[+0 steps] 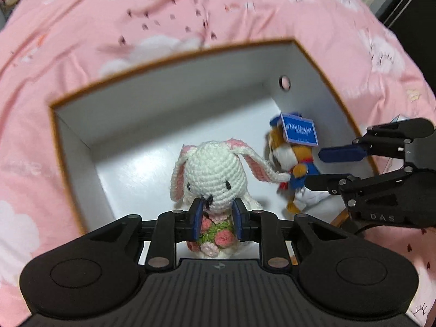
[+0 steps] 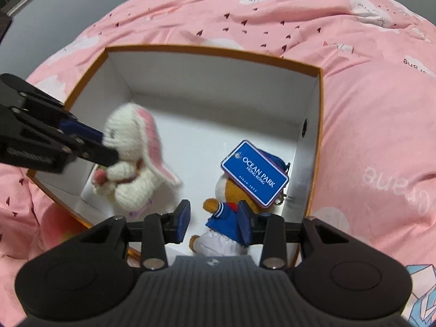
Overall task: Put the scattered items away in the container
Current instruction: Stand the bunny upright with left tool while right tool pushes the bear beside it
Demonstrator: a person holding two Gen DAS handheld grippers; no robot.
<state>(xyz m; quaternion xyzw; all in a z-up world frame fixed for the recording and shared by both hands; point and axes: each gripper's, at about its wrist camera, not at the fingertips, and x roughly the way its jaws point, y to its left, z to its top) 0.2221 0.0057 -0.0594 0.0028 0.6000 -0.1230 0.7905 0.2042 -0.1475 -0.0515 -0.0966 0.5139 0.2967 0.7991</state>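
Note:
A white crochet bunny [image 1: 212, 169] with pink-lined ears and a knitted bouquet hangs upright over the open box [image 1: 174, 57], with my left gripper [image 1: 218, 218] shut on its neck. From the right wrist view the bunny [image 2: 130, 174] is at the box's [image 2: 212, 50] left side, pinched by the left gripper [image 2: 109, 148]. A brown bear plush [image 2: 218, 212] in a blue sailor jacket, with a blue tag [image 2: 254, 173], lies on the box floor. My right gripper [image 2: 214, 222] straddles it, open, its left pad clear of the bear. In the left wrist view the right gripper [image 1: 313, 168] reaches in beside the bear [image 1: 288, 155].
The box is white inside with an orange rim and a round hole [image 2: 304, 128] in its right wall. It sits on a rumpled pink duvet [image 2: 368, 109] that surrounds it. Dark furniture [image 1: 403, 0] stands beyond the bed's far right edge.

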